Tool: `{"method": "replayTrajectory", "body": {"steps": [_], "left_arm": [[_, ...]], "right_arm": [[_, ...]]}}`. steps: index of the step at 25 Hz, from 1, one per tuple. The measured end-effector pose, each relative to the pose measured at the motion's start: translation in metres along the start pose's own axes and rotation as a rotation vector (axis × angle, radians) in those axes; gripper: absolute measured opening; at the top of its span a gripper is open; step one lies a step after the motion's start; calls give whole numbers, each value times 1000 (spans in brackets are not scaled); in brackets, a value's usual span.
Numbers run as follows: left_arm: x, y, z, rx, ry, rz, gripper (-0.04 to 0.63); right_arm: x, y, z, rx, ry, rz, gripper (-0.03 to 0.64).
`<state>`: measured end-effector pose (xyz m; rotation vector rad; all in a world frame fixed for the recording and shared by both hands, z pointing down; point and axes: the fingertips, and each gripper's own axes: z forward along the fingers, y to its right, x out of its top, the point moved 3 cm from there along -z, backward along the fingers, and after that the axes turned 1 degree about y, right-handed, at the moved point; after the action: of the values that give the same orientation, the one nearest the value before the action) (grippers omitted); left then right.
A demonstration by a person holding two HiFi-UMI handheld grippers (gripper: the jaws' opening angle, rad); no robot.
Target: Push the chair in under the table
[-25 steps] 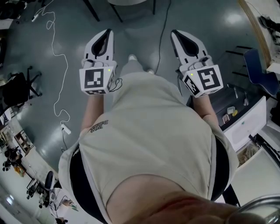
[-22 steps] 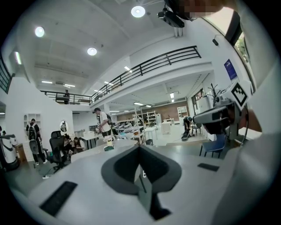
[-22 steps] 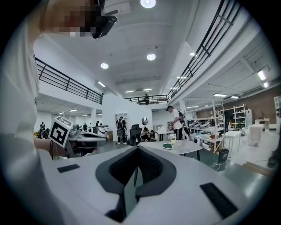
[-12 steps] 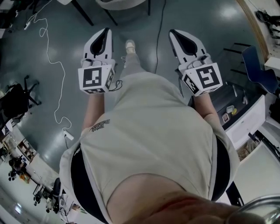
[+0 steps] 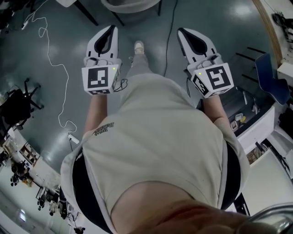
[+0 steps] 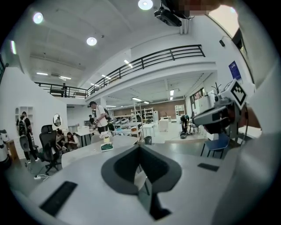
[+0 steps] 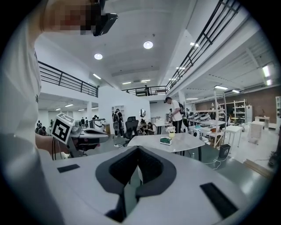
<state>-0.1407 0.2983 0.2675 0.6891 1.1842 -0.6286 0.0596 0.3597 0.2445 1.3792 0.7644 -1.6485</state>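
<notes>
I hold both grippers out ahead of me at chest height, apart from everything. My left gripper (image 5: 110,29) is shut and empty, its jaws meeting in the left gripper view (image 6: 139,147). My right gripper (image 5: 182,32) is also shut and empty (image 7: 138,148). A white rounded table (image 5: 130,4) on dark legs shows at the top edge of the head view. In the gripper views this white table (image 7: 169,143) (image 6: 83,154) lies ahead, bearing a green book (image 7: 165,141) and a small flower pot (image 6: 106,139). No chair beside it shows clearly.
A white cable (image 5: 57,68) snakes over the grey floor at left, and a dark cable (image 5: 170,32) runs between the grippers. A blue chair (image 5: 273,75) and a white cabinet (image 5: 256,123) stand at right. A black office chair (image 7: 131,126) and several people are beyond the table.
The floor and cable have slid toward me as I walk forward. The white table shows larger at the top edge. Both grippers stay shut and keep their spacing.
</notes>
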Motion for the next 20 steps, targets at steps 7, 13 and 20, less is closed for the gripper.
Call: {"method": "replayTrajectory", "body": {"steps": [7, 13, 20], "left_arm": [[-1, -48, 57, -47, -23, -14, 11], [-2, -81, 99, -102, -51, 10, 11], [-9, -111, 146, -159, -75, 43, 11]], "right_arm": [[7, 28, 66, -24, -36, 37, 9], [13, 52, 119, -37, -51, 102, 9], [17, 77, 176, -49, -94, 106, 9]]}}
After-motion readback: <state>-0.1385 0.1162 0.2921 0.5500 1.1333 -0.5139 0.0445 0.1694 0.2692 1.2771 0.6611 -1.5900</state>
